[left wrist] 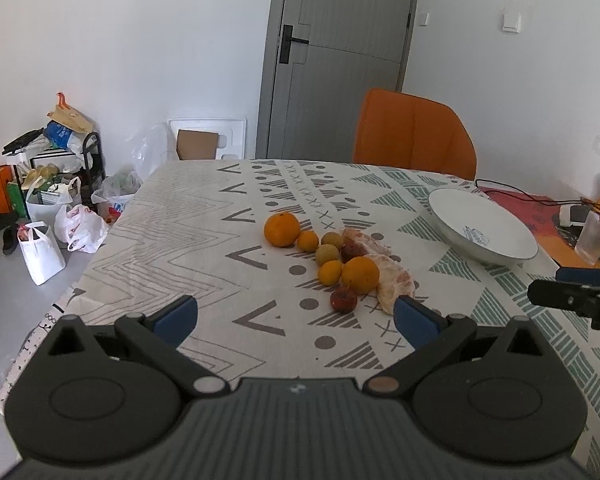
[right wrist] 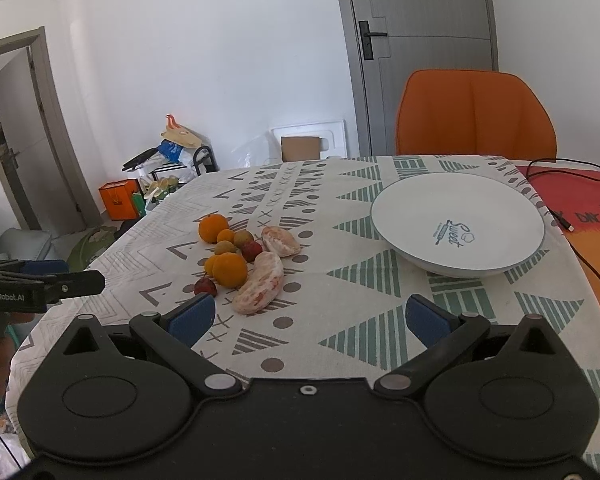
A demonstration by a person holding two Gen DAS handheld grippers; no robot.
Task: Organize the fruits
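Right wrist: fruits (right wrist: 240,264) clustered beside empty white bowl (right wrist: 458,224).

The patterned surface (right wrist: 340,320) carries a fruit cluster (right wrist: 240,264) mid-frame and a white bowl (right wrist: 456,224) right of centre.

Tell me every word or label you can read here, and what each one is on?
"Sweet": inside the white bowl, in blue script beside a small drawing.
"GenRobot.AI": on the side of the left tongs.
Red mat: large characters, cut off and unreadable.
Orange box on the floor: logo too blurred.
Plastic bags: print too small.
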